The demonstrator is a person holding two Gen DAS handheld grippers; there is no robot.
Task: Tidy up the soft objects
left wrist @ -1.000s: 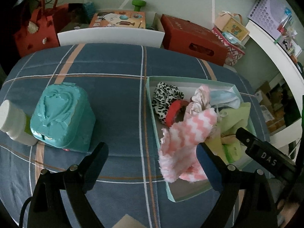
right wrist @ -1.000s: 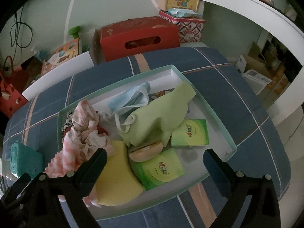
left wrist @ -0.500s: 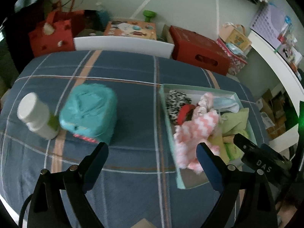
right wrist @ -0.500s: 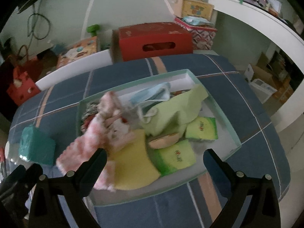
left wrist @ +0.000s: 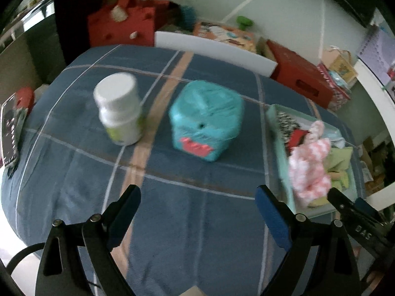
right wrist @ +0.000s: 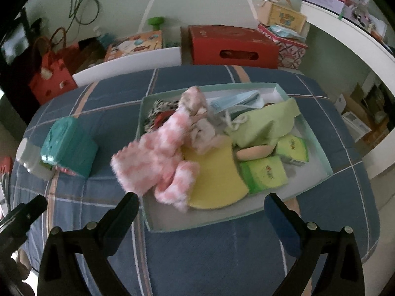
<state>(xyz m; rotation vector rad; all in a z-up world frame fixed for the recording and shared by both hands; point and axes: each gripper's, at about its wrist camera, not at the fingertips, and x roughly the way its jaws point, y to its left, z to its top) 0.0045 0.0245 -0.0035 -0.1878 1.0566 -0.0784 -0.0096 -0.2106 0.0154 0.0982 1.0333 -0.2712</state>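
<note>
**Both grippers spread and empty above the plaid table**

We hold our left gripper (left wrist: 196, 202) over the blue plaid tablecloth (left wrist: 197, 222), its two blue-padded fingers (left wrist: 124, 209) spread wide with nothing between them. Ahead of it stand a teal plastic case (left wrist: 206, 123) with a red patch low on its front, and to that case's left a white-capped bottle (left wrist: 118, 113), standing apart from the case. This view is blurred, so we cannot read finer detail.

Our right gripper (right wrist: 201, 208) is likewise spread wide and empty, hanging just short of the near rim of the shallow mint-green box (right wrist: 222, 222). The soft things lie in that box: a pink-and-white fuzzy sock (right wrist: 158, 165) draped over its near left wall, partly hanging outside; a yellow cloth (right wrist: 214, 177) beside it; a light green cloth (right wrist: 266, 123) towards the back; a pale blue face mask (right wrist: 237, 100) at the far side; and a black-and-white spotted piece (right wrist: 158, 109) with something red (right wrist: 163, 118) in the far left corner. Two green tissue packets (right wrist: 264, 174) and a tan oval item (right wrist: 254, 151) sit on the right half.

Beyond the table we see a red cardboard box (right wrist: 232, 46) and a red bag (right wrist: 51, 79).
</note>
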